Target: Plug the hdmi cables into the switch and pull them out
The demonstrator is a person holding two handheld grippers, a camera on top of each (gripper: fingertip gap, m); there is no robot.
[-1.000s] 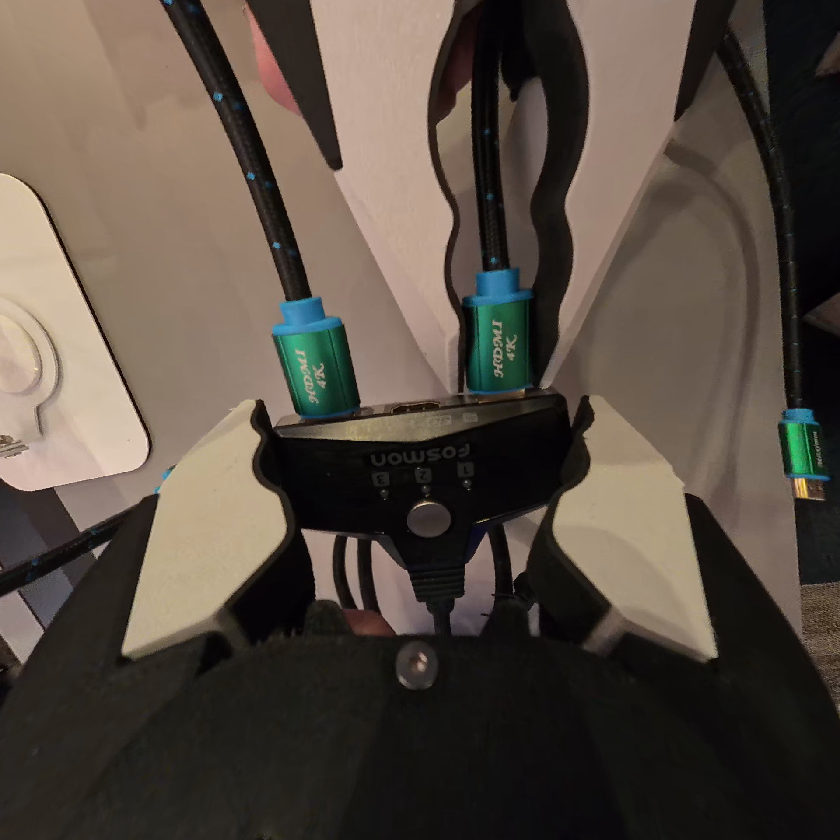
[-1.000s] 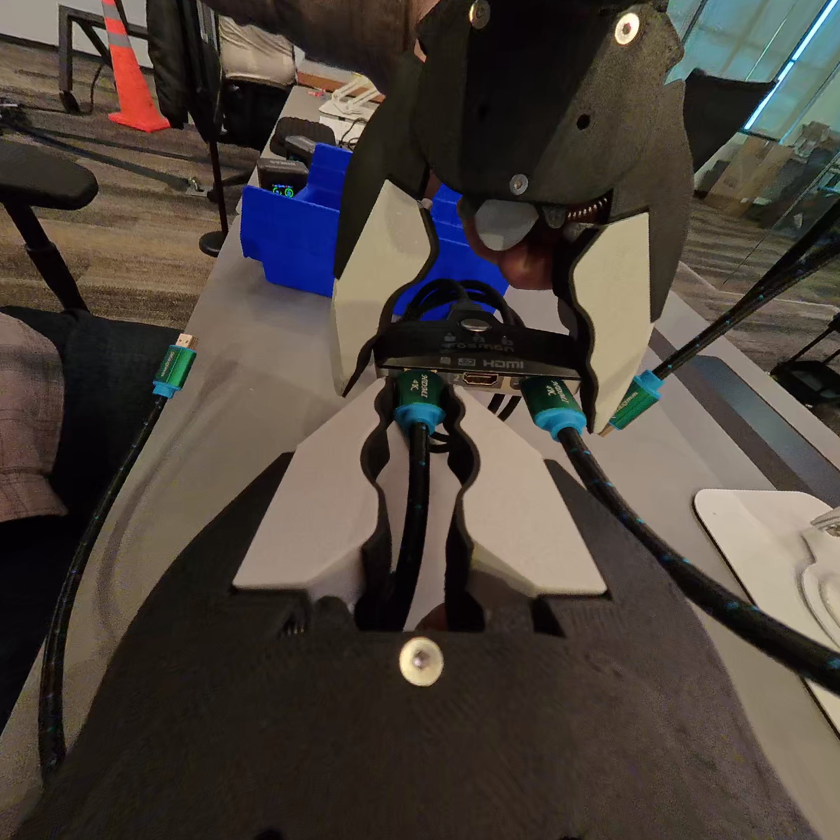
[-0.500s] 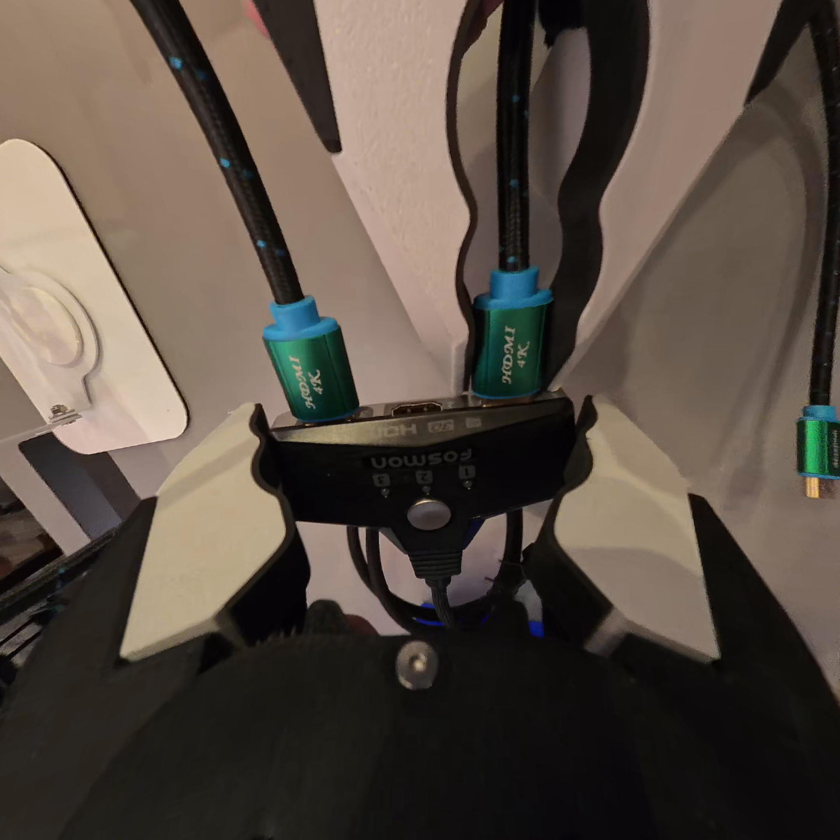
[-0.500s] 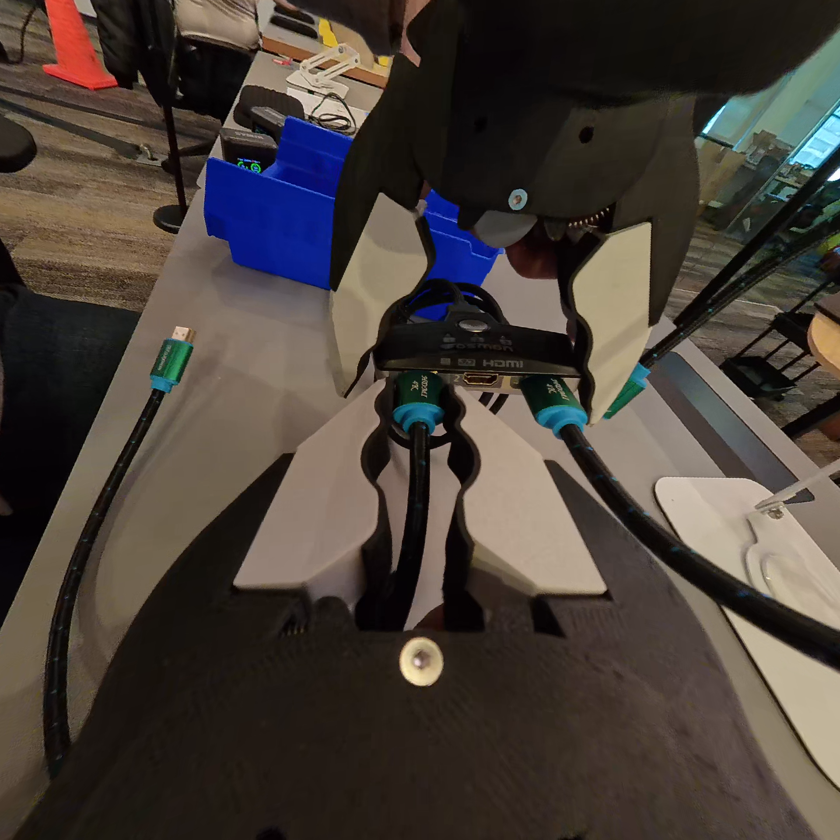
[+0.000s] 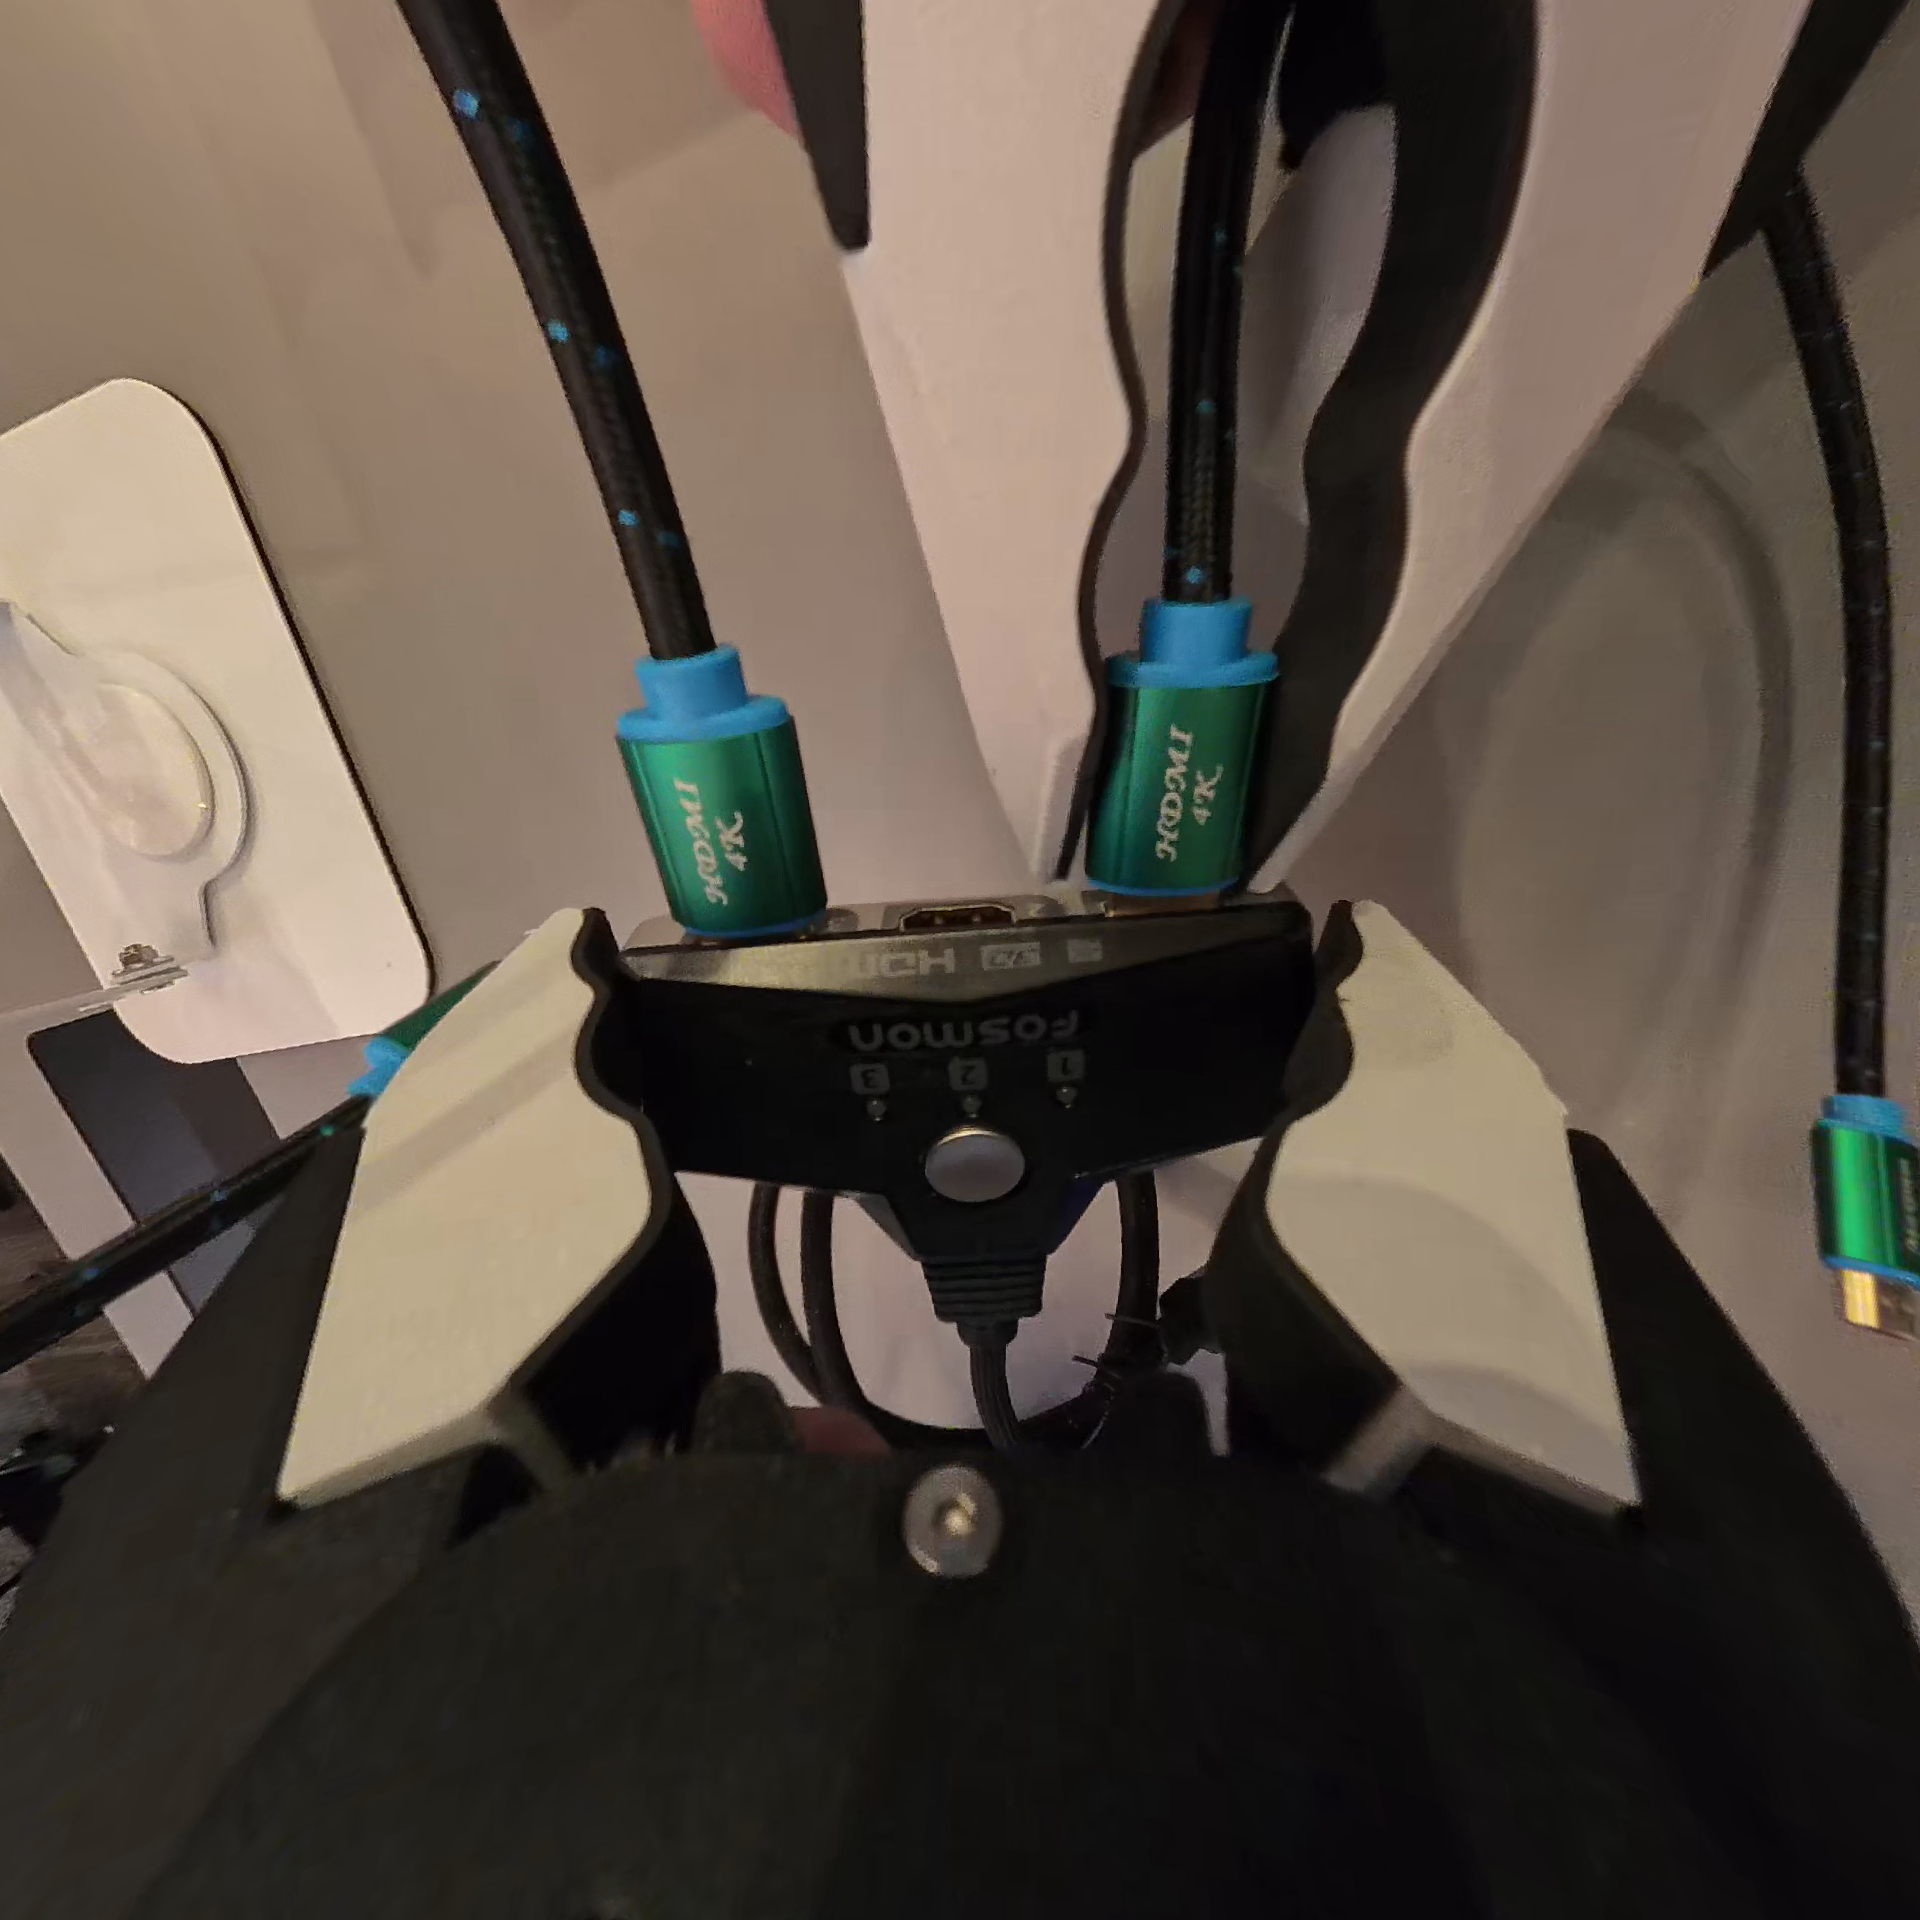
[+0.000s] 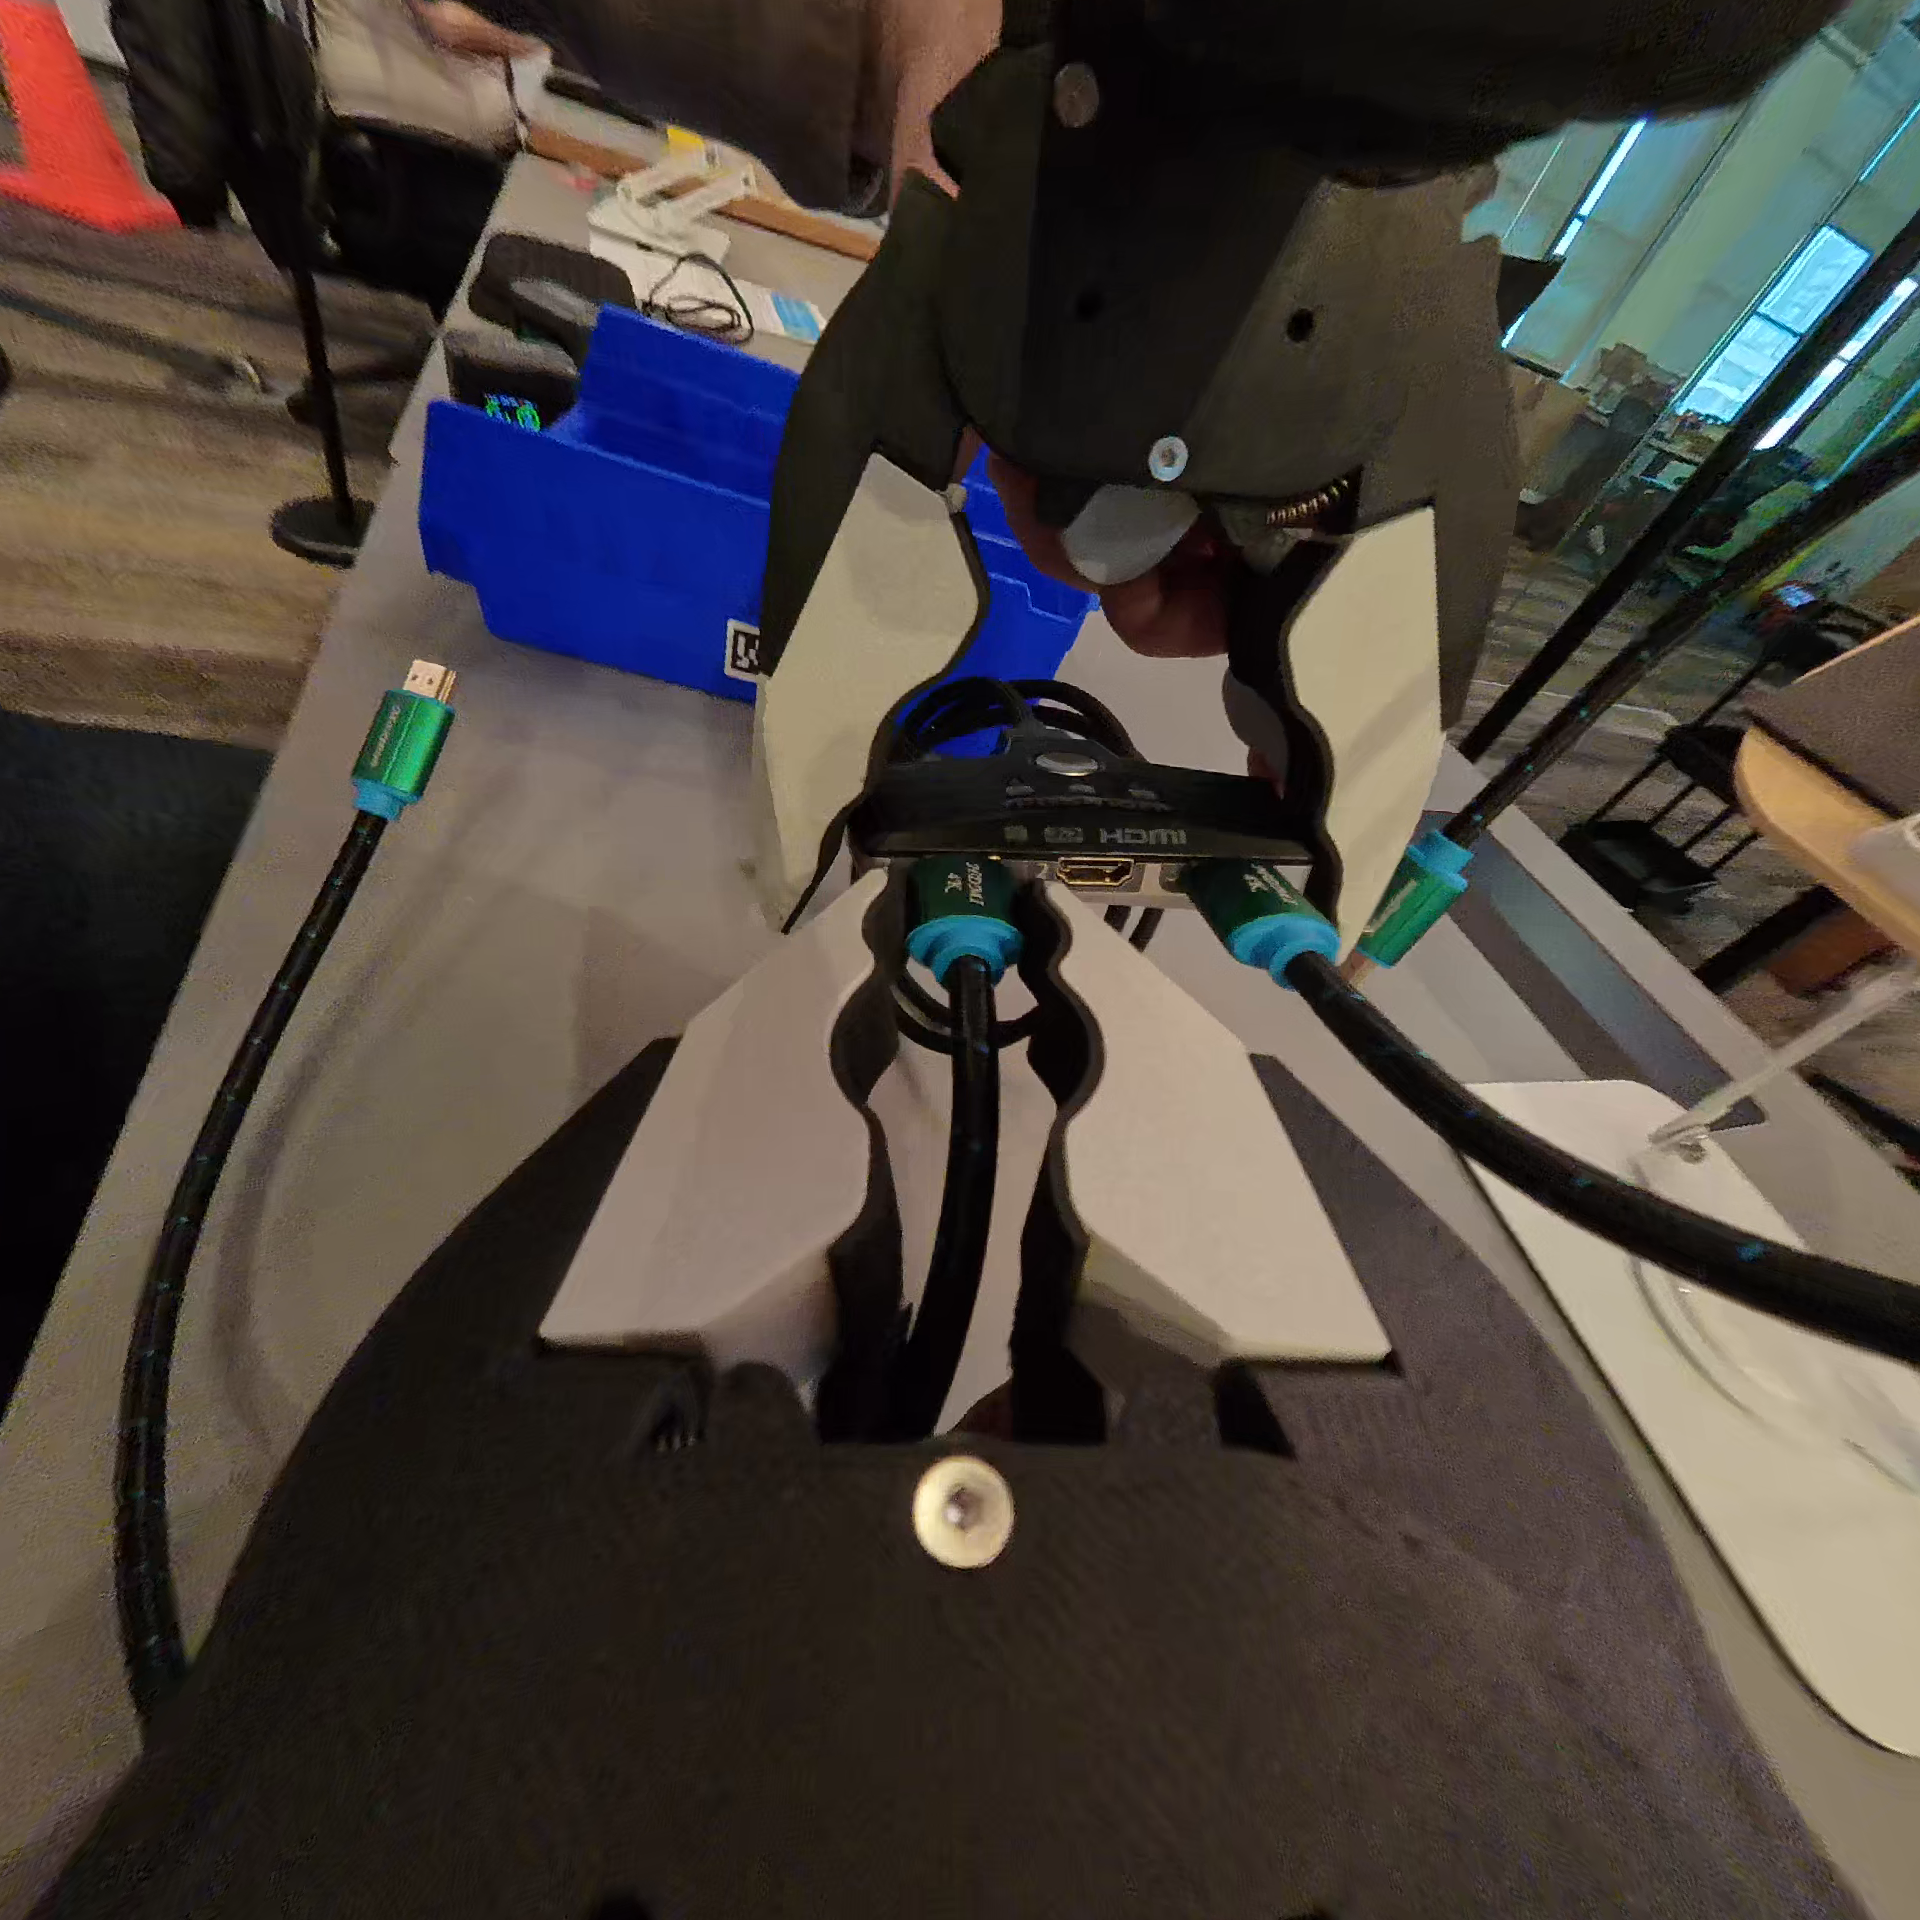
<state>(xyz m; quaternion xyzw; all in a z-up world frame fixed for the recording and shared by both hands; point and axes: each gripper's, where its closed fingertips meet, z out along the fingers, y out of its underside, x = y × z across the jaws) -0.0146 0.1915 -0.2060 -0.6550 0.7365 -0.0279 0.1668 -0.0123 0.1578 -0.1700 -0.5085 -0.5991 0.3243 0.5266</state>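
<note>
My left gripper [image 5: 961, 925] is shut on the black hdmi switch [image 5: 966, 1049] and holds it by its two ends above the grey table [image 6: 540, 935]. Two green hdmi plugs sit at its outer ports: one on the left [image 5: 722, 821], one on the right [image 5: 1179, 769]. The middle port [image 5: 956, 917] is empty. My right gripper [image 6: 961, 935] is shut on the braided cable [image 6: 966, 1143] just behind that second plug [image 6: 961, 894]. A thin strip of metal shows between this plug and the switch. The switch also shows in the right wrist view [image 6: 1081, 821].
A loose green plug [image 6: 405, 743] lies on the table at the left, also seen in the left wrist view [image 5: 1870, 1205]. Another plug [image 6: 1413, 904] is half hidden behind a left finger. A blue bin [image 6: 623, 540] stands behind. A white stand base [image 6: 1714, 1403] lies at the right. Both grippers' tips are close together, under 4 cm apart.
Both grippers and the switch have shifted together over the table, so the background has slid. The grips and both plugs look unchanged.
</note>
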